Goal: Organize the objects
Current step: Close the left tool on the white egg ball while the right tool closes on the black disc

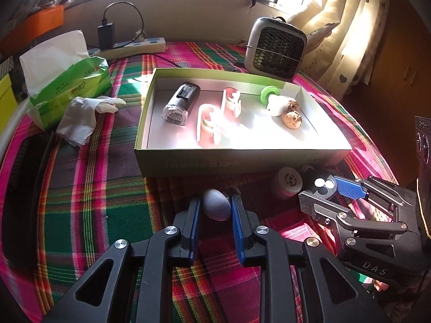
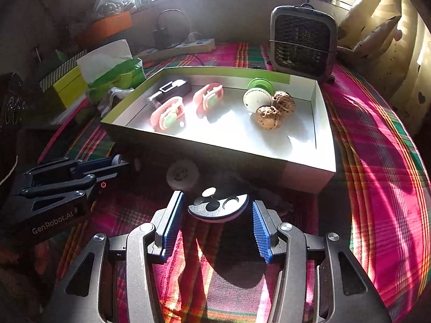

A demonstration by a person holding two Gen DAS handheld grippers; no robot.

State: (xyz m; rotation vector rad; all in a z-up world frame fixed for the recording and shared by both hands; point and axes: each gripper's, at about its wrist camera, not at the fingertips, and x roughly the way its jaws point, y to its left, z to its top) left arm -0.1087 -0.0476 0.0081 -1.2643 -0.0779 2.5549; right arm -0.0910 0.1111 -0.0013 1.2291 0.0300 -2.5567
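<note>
Left gripper [image 1: 215, 210] has its blue pads closed against both sides of a grey egg-shaped object [image 1: 217, 207], low over the plaid cloth [image 1: 89, 202] just in front of the box [image 1: 242, 158]. Right gripper [image 2: 217, 216] is spread wide, fingers either side of a round black disc [image 2: 218, 204] with white dots and a crescent cutout; neither pad touches it. Same disc shows in the left view at the right gripper's tip. A small pinkish round jar [image 1: 286, 186] sits between the two grippers, close to the box's front wall.

Box contents, left to right: a dark device with a clear end [image 1: 181, 103], two pink-and-green clips [image 1: 208, 126] [image 1: 232, 101], a green-and-white spool-like piece [image 1: 272, 99], two walnuts [image 2: 269, 117] [image 2: 282, 101] touching each other by the right wall.

Off to the left: green tissue pack [image 1: 70, 80], crumpled tissue [image 1: 83, 118] beside it. Behind the box: small grey fan heater [image 1: 276, 48], power strip [image 1: 134, 46] with a black adapter plugged in.
</note>
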